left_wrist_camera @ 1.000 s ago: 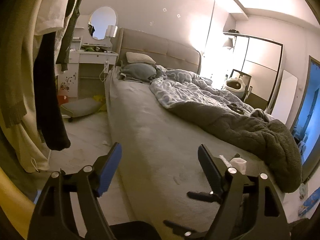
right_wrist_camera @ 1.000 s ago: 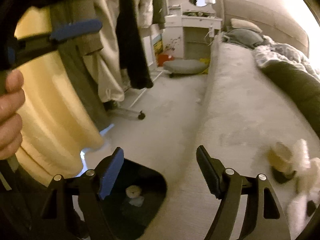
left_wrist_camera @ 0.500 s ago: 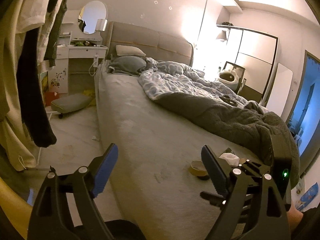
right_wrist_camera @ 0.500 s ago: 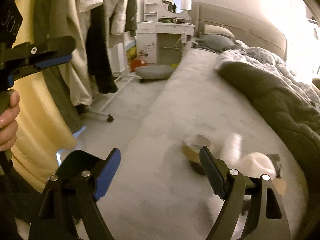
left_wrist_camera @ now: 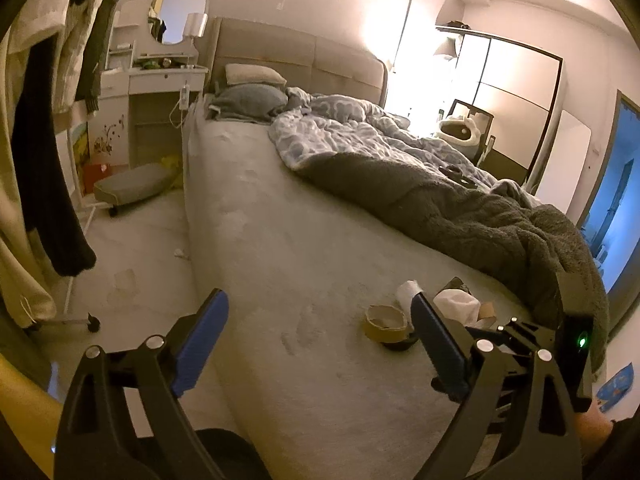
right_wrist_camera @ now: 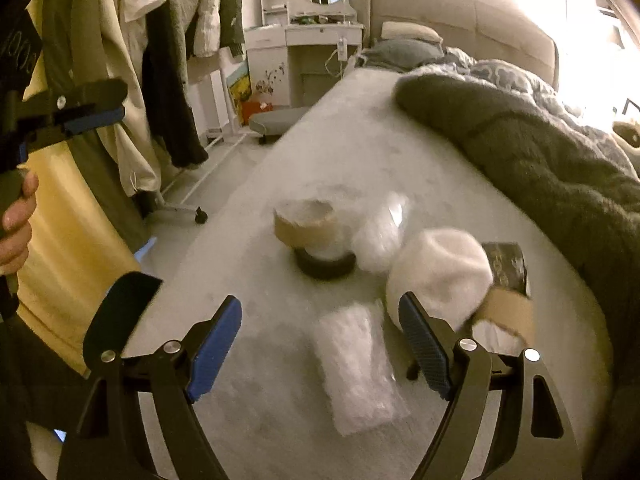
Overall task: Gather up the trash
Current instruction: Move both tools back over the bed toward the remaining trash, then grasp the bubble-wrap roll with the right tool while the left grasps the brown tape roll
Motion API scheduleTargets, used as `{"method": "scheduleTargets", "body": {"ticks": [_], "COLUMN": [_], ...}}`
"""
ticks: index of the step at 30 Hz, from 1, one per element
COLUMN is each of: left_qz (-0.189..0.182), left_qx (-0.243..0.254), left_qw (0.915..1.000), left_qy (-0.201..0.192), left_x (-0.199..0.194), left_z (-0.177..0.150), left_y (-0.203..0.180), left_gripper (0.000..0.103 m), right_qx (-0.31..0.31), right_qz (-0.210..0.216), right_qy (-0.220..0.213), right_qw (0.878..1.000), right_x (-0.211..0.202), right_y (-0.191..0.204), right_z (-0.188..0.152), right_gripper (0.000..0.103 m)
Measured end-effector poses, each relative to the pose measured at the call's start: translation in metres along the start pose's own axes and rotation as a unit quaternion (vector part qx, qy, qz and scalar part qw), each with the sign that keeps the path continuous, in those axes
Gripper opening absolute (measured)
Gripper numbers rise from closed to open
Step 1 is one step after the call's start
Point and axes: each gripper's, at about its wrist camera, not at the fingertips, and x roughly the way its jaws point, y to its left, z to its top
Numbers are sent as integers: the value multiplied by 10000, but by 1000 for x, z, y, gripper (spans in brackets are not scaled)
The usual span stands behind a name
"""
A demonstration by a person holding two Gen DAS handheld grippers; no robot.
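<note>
Trash lies on the grey bed [right_wrist_camera: 256,264]: a brown tape roll [right_wrist_camera: 306,222] on a black ring [right_wrist_camera: 326,266], a crumpled white tissue ball [right_wrist_camera: 440,272], a clear plastic wrapper [right_wrist_camera: 358,364], a cardboard tube [right_wrist_camera: 506,312] and a dark packet [right_wrist_camera: 508,266]. My right gripper [right_wrist_camera: 320,344] is open and empty, just above the wrapper. My left gripper [left_wrist_camera: 320,340] is open and empty over the bed's edge; the tape roll [left_wrist_camera: 385,322] and tissue [left_wrist_camera: 456,304] lie ahead to its right. The right gripper also shows in the left wrist view [left_wrist_camera: 508,352].
A dark fleece blanket [left_wrist_camera: 460,208] and a blue duvet [left_wrist_camera: 340,136] cover the bed's far side. A rack of hanging clothes [right_wrist_camera: 160,80] stands left of the bed. A black bin's rim [right_wrist_camera: 120,312] shows beside the bed. A white dresser [left_wrist_camera: 156,100] and floor cushion [left_wrist_camera: 128,184] stand beyond.
My right gripper has swung from over the black bin to above the trash pile on the bed. My left gripper has turned slightly right, bringing the trash into its view.
</note>
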Motion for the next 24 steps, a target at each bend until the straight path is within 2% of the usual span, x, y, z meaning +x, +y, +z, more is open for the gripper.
{"method": "scheduleTargets", "body": {"ticks": [2, 6, 8, 10, 16, 24], "left_qz": [21, -2, -22, -29, -80, -94], "left_qx": [-8, -66, -57, -5, 134, -19], "left_qw": [9999, 9998, 9997, 9996, 9990, 9980], "left_qy": [99, 213, 255, 284, 430, 627], "left_x": [8, 19, 24, 28, 48, 75], "left_z": [-2, -3, -5, -6, -13, -22], "left_y": [-3, -9, -14, -19, -37, -51], "left_gripper": [95, 95, 95, 95, 95, 95], "right_qx": [-2, 13, -4, -8, 212, 533], "right_qz": [-1, 71, 89, 69, 150, 418], "right_qy": [84, 206, 224, 201, -20, -405], "right_qw": [10000, 9998, 9997, 9998, 9997, 9969], "right_x": [3, 8, 9, 8, -9, -39], "right_y": [-3, -7, -7, -8, -22, -40], "right_z": [-5, -12, -15, -14, -15, -19], "right_gripper": [81, 57, 51, 41, 39, 39]}}
